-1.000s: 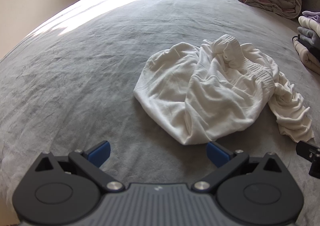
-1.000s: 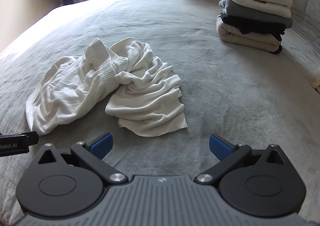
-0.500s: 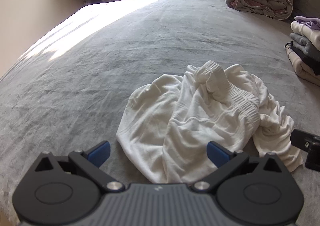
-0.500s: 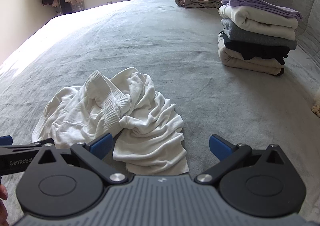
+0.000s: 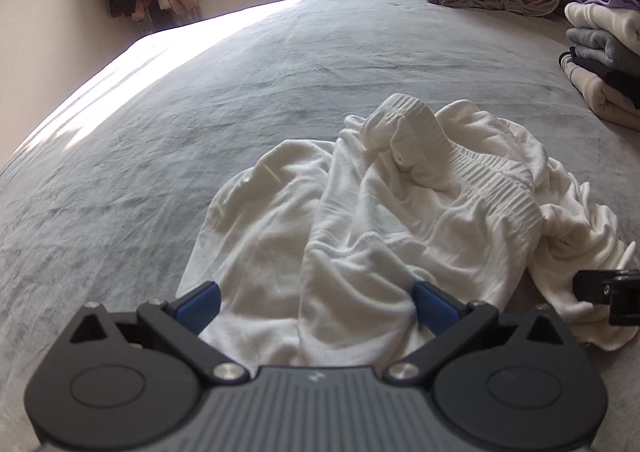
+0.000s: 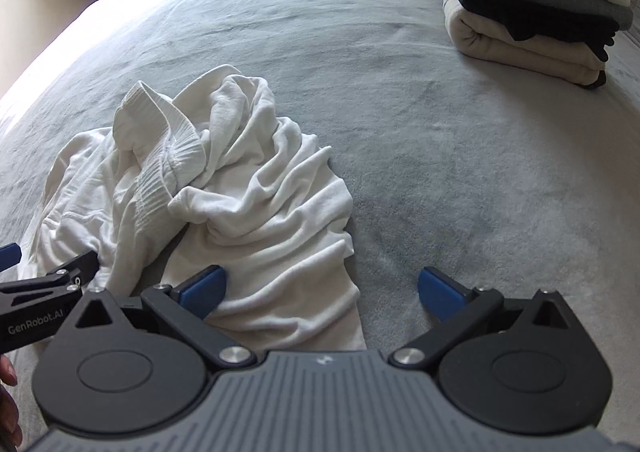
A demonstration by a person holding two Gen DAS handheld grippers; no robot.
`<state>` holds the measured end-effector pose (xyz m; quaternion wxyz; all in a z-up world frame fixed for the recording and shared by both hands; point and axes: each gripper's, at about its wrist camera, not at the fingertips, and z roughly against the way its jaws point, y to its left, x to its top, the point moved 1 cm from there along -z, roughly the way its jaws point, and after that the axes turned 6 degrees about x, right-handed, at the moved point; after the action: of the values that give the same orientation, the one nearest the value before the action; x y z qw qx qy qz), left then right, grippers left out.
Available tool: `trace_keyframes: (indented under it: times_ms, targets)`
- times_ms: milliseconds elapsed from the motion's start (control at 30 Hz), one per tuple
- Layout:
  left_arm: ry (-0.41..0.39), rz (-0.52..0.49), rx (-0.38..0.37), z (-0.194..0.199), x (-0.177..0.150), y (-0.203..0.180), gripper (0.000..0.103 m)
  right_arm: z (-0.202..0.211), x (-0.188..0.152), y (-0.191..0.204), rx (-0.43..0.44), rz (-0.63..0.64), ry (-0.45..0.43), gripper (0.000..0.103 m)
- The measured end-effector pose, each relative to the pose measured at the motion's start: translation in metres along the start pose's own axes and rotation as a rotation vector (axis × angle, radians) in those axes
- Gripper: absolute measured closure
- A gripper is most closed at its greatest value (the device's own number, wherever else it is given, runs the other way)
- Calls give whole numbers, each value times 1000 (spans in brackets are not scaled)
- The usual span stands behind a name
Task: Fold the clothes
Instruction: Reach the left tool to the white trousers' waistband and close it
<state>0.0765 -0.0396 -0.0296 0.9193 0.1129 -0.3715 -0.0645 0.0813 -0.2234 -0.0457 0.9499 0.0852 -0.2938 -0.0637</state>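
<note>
I am holding both grippers low over the crumpled white garment (image 5: 360, 236) on the grey plush bedcover (image 5: 200, 112).

My left gripper (image 5: 316, 302) is sitting at the bottom centre of its frame, blue-padded fingers (image 5: 198, 302) spread wide, with the near edge of the white cloth lying between them. My right gripper (image 6: 322, 292) is likewise spread wide at the bottom of its frame, its left pad (image 6: 204, 288) resting at the garment's lower right fold, its other pad over bare cover. The garment is filling the middle of the left view and the left half of the right view. A stack of folded clothes (image 6: 532, 8) is sitting at the upper right.
</note>
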Motion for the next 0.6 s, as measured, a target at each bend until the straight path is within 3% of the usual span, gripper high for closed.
trace_keyframes:
  times_ms: [100, 200, 333, 600]
  targets:
    - [3, 43, -26, -4, -5, 5, 0, -2, -2, 5, -17, 53, 5, 0]
    - [55, 133, -82, -12, -5, 15, 0, -1, -4, 4, -14, 70, 3, 0]
    - [58, 116, -113, -11, -2, 14, 0, -1, -2, 2, -1, 92, 12, 0]
    - [-84, 69, -157, 10, 4, 1, 0, 9, 2, -5, 42, 78, 12, 0]
